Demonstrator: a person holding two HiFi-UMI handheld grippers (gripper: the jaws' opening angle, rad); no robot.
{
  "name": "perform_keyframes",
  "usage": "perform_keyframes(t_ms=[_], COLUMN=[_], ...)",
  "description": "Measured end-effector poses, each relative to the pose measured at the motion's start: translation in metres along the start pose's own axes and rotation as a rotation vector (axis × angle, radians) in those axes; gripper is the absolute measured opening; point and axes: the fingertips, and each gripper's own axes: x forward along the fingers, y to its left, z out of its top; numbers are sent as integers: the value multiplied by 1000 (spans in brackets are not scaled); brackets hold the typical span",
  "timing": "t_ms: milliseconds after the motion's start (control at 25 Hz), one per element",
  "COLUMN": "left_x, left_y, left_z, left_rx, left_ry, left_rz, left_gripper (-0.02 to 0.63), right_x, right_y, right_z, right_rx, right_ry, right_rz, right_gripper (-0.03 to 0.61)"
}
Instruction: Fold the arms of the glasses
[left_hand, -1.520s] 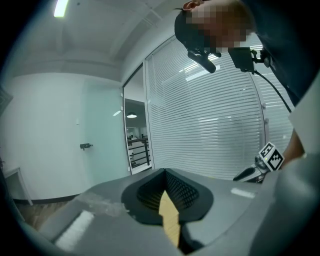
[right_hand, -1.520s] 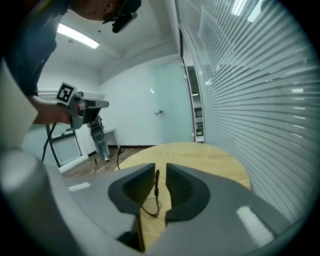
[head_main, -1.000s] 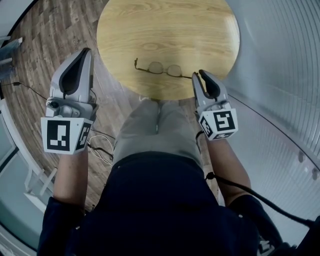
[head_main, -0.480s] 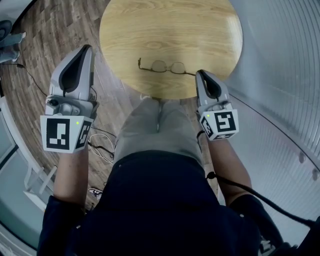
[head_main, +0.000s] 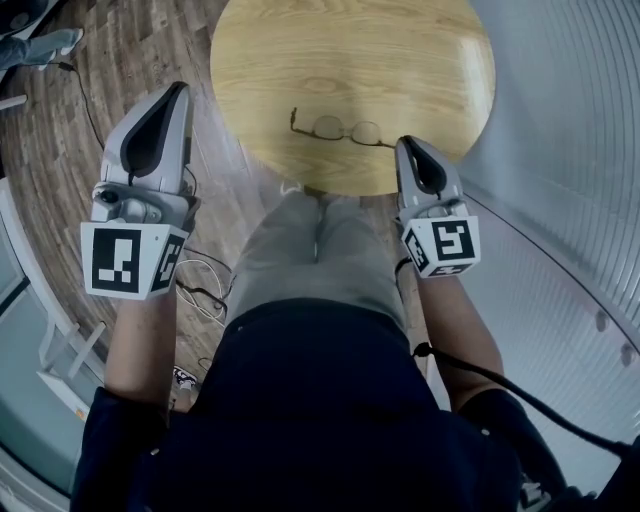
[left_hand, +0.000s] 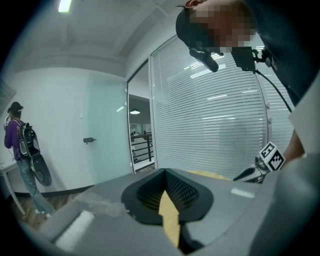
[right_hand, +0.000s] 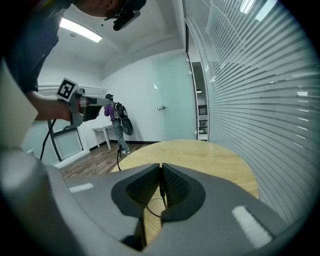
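Glasses: laid near the six o'clock edge of the round tabletop, arms open.

Right gripper: fingers closed on the three o'clock arm.

Left gripper: fingers closed, empty, off the tabletop at nine o'clock.

Handling: the arm is best swung inward gently while the frame is steadied.

Cables lie on the floor; nothing is seen to obstruct.

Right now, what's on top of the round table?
A pair of glasses lies on the table, arms open. The right tongs are shut on the end of one arm, hiding its tip and a bit of the table's near edge.
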Motion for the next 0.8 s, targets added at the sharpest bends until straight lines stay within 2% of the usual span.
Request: perform_keyframes(t_ms=[800], left_x=[-16], left_y=[23], left_z=[-11], left_rx=[-24], left_ry=[6], left_rz=[40], left_gripper=[3], right_x=[24], right_y=[18], right_z=[2], right_rx=[-34], right_ry=[33], right_rz=[38], right_gripper=[22])
